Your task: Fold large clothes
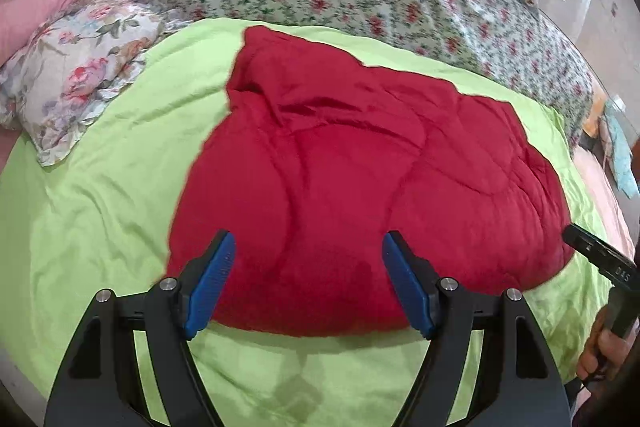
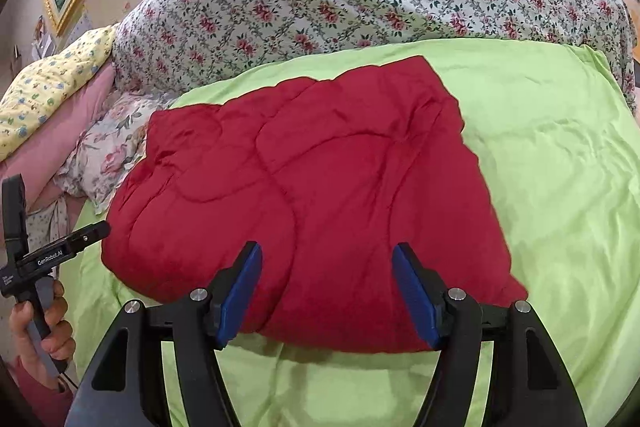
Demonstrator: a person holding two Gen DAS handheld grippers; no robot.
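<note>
Red quilted garment [image 1: 360,179] lay folded into a thick pad at frame centre on the green sheet [image 1: 100,219]. Left gripper [image 1: 308,279] and right gripper [image 2: 326,291] hovered above its near edge, fingers released, grasping nothing. Probably between folds; next move needs gripping an edge.

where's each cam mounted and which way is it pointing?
Left wrist: on the left gripper, facing forward over the red quilt; own blue fingers open, right gripper at right edge.
Right wrist: on the right gripper, same direction; the person's left hand at left edge.
Shared: quilt, green sheet.
</note>
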